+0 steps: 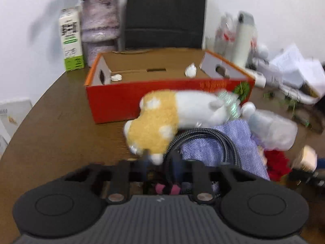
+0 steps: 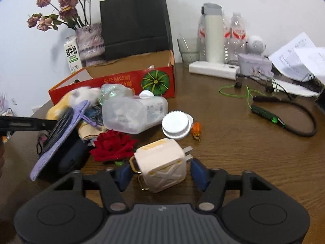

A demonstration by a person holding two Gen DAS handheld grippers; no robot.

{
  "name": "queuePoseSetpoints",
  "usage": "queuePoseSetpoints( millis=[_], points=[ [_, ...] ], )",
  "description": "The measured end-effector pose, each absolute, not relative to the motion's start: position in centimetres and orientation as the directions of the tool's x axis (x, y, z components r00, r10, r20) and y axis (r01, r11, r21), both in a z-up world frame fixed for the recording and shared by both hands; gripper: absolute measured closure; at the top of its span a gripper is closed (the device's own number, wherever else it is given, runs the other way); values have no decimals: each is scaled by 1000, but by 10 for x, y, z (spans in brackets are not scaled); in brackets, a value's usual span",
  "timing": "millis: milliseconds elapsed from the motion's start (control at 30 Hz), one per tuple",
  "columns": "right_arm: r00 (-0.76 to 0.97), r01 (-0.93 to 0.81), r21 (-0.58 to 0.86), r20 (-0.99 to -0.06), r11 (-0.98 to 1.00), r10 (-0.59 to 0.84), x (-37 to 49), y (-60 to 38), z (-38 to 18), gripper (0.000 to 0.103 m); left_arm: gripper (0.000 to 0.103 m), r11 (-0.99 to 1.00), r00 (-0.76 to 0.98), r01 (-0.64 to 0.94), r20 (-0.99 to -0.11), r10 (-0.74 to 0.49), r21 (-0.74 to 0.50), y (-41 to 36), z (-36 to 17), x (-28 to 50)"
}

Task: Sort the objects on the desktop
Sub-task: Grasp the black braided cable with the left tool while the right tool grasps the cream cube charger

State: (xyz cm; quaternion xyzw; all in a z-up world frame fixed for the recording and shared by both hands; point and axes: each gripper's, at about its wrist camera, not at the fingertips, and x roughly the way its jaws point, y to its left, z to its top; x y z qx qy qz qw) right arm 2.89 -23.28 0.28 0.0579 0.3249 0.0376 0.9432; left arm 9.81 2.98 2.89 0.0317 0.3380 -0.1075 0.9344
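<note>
Low in the right wrist frame, the right tongs point(image 2: 161, 174) stand apart around a beige plug charger point(image 2: 162, 163) on the brown surface point(image 2: 233, 152). At lower centre of the blurred left view, the left tongs point(image 1: 160, 158) are nearly together on a black braided cable point(image 1: 205, 134); whether they grip it I cannot tell. A plush toy point(image 1: 172, 118) lies mid-frame before the red box point(image 1: 113, 101).

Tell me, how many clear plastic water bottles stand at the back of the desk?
2: one bottle left of the white flask, one bottle to its right. More may be hidden behind them.
</note>
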Motion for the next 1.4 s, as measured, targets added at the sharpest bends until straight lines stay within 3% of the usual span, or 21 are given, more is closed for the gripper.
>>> queuePoseSetpoints(
  millis=[67,167,433,500,600,667,767,833,1000,1033,1067,1133,1233,1400],
  points=[
    [792,-26,109,-605,994,87,30,-228,2,53,99,975,752,223,-633,-185,-19,32,27,93],
    [793,-37,137,-599,990,112,25,-229,4,54,102,976,772,210,-604,-198,-52,41,33,73],
    [829,-11,186,-548,983,113,-17,-236,22,54,102,979,860,196,-468,-201,-61,68,76,-3],
    [828,-20,169,-549,985,110,-27,-235,25,54,102,958,810,260,-512,-286,-124,73,76,2],
    [820,-23,178,-560,984,120,-35,-235,24,54,95,973,769,184,-597,-231,-138,72,56,18],
    [816,-20,183,-565,983,121,-39,-234,23,54,93,954,702,134,-654,-282,-268,82,38,35],
    [818,-37,182,-559,983,135,-43,-232,22,54,84,894,651,70,-659,-377,-443,92,21,55],
    [815,-38,179,-563,983,134,-42,-229,20,54,56,859,641,44,-645,-416,-510,94,18,66],
    [797,-26,183,-590,983,131,-37,-227,8,54,41,809,630,-1,-628,-456,-588,85,17,87],
    [795,-26,183,-593,983,131,-36,-226,6,54,63,814,633,-8,-633,-446,-581,81,17,90],
    [800,-29,176,-586,984,128,-37,-225,5,54,79,845,636,-18,-658,-403,-534,74,16,92],
    [804,-28,170,-581,985,123,-39,-222,4,54,86,863,652,-8,-657,-379,-505,67,15,93],
    [807,-34,183,-575,983,135,-40,-222,5,54,89,879,693,40,-621,-367,-475,62,28,72],
    [850,-24,197,-512,980,124,-53,-226,19,54,89,879,799,149,-469,-377,-452,71,71,18]
  ],
)
